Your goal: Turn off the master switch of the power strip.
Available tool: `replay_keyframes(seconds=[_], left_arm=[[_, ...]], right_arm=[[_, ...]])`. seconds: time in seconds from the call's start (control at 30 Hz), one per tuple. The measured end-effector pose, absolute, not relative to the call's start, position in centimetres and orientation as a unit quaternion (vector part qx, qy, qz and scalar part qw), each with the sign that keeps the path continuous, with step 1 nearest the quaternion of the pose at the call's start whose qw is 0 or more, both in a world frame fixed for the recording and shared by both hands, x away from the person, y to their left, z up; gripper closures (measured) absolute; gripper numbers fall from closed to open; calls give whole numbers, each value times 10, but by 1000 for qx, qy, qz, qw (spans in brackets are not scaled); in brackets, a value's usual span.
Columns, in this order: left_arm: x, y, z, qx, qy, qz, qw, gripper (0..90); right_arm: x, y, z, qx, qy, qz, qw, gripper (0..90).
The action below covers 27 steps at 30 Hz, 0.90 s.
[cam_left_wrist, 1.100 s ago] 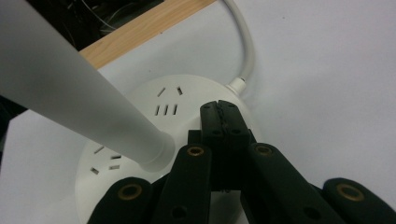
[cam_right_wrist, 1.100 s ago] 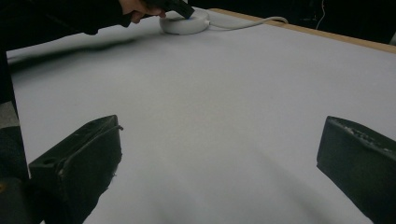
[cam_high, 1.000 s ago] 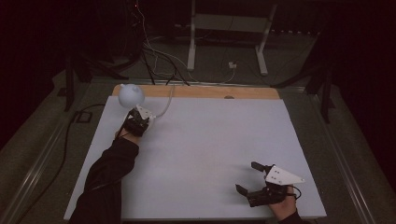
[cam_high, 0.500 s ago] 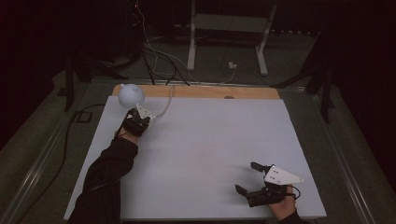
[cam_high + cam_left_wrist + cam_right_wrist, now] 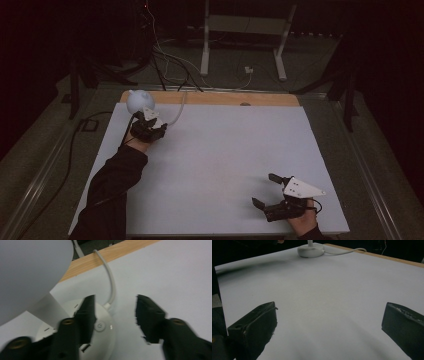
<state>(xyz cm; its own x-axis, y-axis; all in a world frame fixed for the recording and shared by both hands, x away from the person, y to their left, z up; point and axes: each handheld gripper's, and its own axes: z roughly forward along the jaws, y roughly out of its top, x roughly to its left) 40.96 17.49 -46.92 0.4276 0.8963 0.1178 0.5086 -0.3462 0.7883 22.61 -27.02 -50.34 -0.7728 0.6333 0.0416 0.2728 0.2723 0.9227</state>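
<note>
Left of the left gripper (image 5: 115, 315), the lamp shade (image 5: 30, 275) is cut off by the frame; the lamp base (image 5: 102, 327) beneath is partly hidden by its jaw

Lamp in the far left corner, grippers at opposite ends of the table

The lamp (image 5: 139, 100) stands at the table's (image 5: 225, 150) far left, its base (image 5: 100, 327) right under the left gripper (image 5: 148, 126), which sits just in front of the lamp head. The cable (image 5: 177, 112) runs from the base back over the far edge. The right gripper (image 5: 265, 192) rests on the near right corner, well apart from the lamp.
</note>
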Motion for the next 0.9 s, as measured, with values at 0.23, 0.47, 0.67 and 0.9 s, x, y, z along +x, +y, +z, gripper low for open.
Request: replay_keyframes(seconds=[0.23,0.47,0.67,0.9], left_arm=[[403,168,-458,784,446,217,372,77],[388,163,-442,797,416,164,407,2],[372,160,-429,803,389,132,432,2],[350,166,-421,802,356,109,467,2]], right_arm=[[226,-270,-503,290,779,529,171,0],[226,-269,-503,291,779,529,171,0],[226,-268,-503,291,780,527,171,0],[226,-268,-503,293,779,527,171,0]])
